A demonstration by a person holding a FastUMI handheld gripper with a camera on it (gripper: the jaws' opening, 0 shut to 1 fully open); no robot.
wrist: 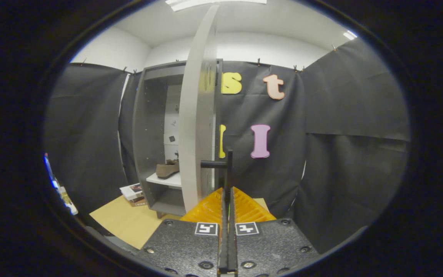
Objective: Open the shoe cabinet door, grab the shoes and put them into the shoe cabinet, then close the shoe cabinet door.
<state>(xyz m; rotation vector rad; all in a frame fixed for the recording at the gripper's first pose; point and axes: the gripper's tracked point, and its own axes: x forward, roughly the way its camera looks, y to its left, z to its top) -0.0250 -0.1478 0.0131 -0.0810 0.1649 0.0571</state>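
Gripper point(228, 194) fingers closed together, clamped on dark door handle point(227, 169). Cabinet door point(197, 127) stands open, edge-on, just ahead of fingers. Brown shoe point(167, 169) rests on white shelf point(165, 180) inside grey shoe cabinet point(148, 127), beyond door.

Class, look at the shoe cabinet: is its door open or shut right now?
Open. The door stands swung out edge-on, baring the shoe cabinet with a shoe on its shelf. The gripper is closed on the door handle.
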